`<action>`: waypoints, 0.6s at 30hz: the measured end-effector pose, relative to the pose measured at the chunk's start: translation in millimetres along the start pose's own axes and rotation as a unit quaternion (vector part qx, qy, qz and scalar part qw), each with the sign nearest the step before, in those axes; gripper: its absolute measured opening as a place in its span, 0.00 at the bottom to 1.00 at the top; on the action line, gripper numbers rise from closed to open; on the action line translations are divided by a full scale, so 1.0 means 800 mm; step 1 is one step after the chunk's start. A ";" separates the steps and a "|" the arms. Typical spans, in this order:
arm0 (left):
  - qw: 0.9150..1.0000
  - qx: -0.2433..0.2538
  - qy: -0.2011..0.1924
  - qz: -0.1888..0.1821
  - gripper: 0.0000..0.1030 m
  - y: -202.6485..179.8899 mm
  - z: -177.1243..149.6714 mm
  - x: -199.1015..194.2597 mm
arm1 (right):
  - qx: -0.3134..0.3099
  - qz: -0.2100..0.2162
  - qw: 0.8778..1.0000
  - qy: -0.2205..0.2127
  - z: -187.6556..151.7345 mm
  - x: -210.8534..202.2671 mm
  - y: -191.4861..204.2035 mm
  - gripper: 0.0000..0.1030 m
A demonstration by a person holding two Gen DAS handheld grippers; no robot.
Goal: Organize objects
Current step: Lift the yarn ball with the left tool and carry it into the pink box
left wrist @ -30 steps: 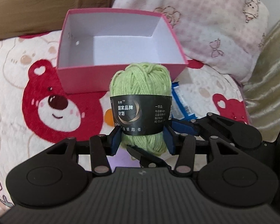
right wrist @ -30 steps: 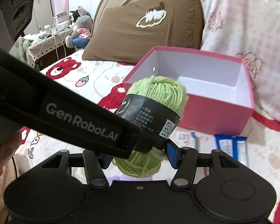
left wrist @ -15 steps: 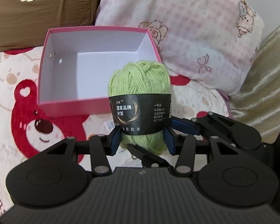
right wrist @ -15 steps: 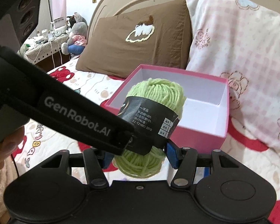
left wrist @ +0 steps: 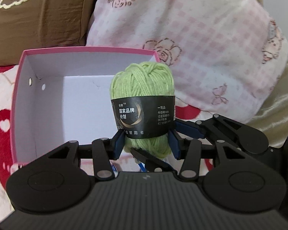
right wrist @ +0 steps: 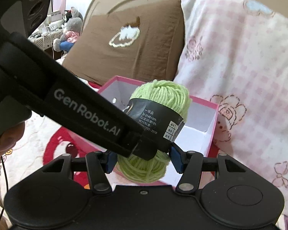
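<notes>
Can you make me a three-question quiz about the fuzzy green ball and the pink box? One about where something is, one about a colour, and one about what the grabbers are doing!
1. Where is the green yarn ball?
A. lying on the box floor
B. held up in front of the pink box
C. on the brown pillow

2. What colour is the band around the yarn?
A. black
B. red
C. yellow

3. What are the left gripper and right gripper doing?
A. both open and empty
B. only one grips the yarn
C. both grip the yarn

Answers:
1 B, the ball sits between the blue pads, in the air, with the open box behind it.
2 A, a black label with pale writing wraps its middle.
3 C, each wrist view shows pads pressing both sides of the ball.
</notes>
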State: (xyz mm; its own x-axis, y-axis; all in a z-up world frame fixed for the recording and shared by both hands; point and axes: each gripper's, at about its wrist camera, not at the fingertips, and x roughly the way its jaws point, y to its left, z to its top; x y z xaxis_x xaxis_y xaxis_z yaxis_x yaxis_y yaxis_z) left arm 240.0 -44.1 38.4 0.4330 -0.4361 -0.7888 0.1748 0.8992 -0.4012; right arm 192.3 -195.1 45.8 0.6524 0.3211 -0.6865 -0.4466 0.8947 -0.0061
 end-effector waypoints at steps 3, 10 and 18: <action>1.000 -0.021 0.005 0.001 0.46 0.012 0.011 0.029 | 0.008 0.000 1.000 0.015 0.004 0.028 -0.017 0.59; 0.999 -0.051 0.007 -0.012 0.46 0.038 0.029 0.079 | 0.037 -0.018 0.998 0.052 0.009 0.084 -0.039 0.59; 0.997 -0.064 -0.004 -0.031 0.46 0.058 0.036 0.096 | 0.045 -0.041 0.997 0.042 0.008 0.106 -0.039 0.59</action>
State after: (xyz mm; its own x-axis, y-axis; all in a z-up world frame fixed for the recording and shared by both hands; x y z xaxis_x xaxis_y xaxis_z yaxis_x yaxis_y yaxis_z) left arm 306.9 -34.9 -27.7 0.4321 -0.4900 -0.7571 0.0870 0.8582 -0.5058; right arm 265.8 -194.0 -7.5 0.6289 0.2221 -0.7451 -0.3343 0.9425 -0.0012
